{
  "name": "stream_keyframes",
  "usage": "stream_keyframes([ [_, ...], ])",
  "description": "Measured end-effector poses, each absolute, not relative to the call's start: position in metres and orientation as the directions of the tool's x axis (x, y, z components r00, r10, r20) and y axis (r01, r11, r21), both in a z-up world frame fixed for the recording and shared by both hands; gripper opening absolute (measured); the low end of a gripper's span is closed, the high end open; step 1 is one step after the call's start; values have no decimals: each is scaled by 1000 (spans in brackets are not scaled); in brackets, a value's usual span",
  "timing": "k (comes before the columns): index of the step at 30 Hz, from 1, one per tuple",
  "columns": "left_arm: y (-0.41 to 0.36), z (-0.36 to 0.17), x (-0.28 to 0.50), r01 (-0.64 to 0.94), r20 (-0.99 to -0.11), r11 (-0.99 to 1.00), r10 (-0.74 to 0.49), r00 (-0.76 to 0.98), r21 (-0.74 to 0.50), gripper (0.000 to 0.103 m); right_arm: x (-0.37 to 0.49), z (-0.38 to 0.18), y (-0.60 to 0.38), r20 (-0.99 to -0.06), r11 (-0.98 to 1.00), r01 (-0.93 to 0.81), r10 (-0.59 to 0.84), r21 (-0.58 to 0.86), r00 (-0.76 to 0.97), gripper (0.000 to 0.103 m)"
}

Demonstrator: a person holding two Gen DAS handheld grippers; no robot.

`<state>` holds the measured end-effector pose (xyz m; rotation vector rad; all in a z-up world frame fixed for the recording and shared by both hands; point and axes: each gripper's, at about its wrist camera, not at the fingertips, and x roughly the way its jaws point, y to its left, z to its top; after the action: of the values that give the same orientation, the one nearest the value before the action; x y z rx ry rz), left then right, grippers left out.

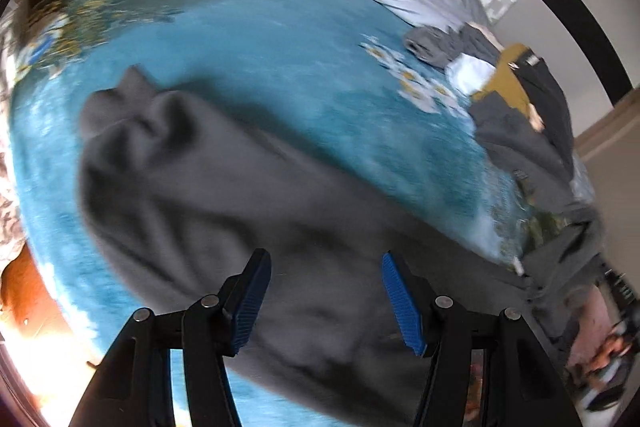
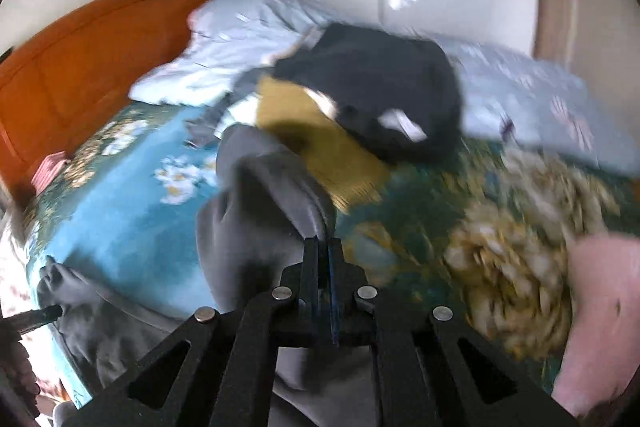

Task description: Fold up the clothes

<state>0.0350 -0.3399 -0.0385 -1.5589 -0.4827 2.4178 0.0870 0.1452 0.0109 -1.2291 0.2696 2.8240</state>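
Bedroom, blue floral bed (image 1: 280, 67): grey garment (image 1: 224, 195) crumpled, unfolded; unsorted pile (image 1: 520, 115) remains. Right gripper (image 2: 325, 247) fingers pinch garment edge; left gripper (image 1: 324, 299) fingers wide, empty. Folding barely begun.

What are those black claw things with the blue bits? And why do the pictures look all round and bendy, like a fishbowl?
Those claws are grabbing tools, one in each of a person's hands. A small camera on each tool looks out along its two fingers, and its very wide lens bends everything round.

One picture comes from the left gripper. Its blue-padded fingers are apart, above a grey garment lying on the blue flowered bedspread.

The other comes from the right gripper. Its fingers are pinched shut on a fold of grey cloth, lifting it. Behind it a pile of clothes waits near the pale blue quilt.
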Motion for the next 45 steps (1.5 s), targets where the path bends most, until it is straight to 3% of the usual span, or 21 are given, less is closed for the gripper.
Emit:
stream_keyframes([
  [3, -309, -38, 24, -44, -833, -903, 411, -371, -427, 62, 98, -12, 158, -747, -967, -109, -102, 228, -656, 4],
  [13, -190, -55, -26, -81, -788, -811, 584, -194, -580, 63, 147, -39, 155, -660, -860, 49, -425, 508, -620, 4],
  [21, -108, -90, -63, -14, -736, -741, 670, -96, -672, 63, 170, -52, 148, -663, -844, 96, -479, 527, -576, 4],
  [25, -99, -90, -79, 35, -684, -687, 715, -146, -726, 63, 172, -55, 151, -656, -837, 102, -491, 538, -573, 4],
  [31, -78, -89, -89, -1, -712, -721, 685, -153, -693, 65, 176, -55, 150, -653, -836, 111, -495, 537, -573, 4],
  [34, -78, -92, -86, 6, -703, -714, 689, -177, -700, 60, 176, -55, 151, -651, -836, 107, -493, 538, -577, 4],
  [36, -74, -89, -86, -19, -710, -726, 678, -188, -688, 21, 177, -56, 152, -650, -834, 103, -494, 542, -577, 4],
  [37, -74, -85, -84, -33, -709, -729, 675, -203, -684, 15, 177, -56, 152, -650, -833, 102, -495, 544, -577, 4],
  [39, -77, -73, -81, -62, -696, -727, 676, -243, -684, 8, 177, -53, 151, -651, -836, 100, -490, 540, -580, 4],
  [45, -117, -19, -62, -126, -604, -697, 685, -408, -706, 7, 181, -38, 140, -665, -870, 120, -448, 478, -598, 4],
])
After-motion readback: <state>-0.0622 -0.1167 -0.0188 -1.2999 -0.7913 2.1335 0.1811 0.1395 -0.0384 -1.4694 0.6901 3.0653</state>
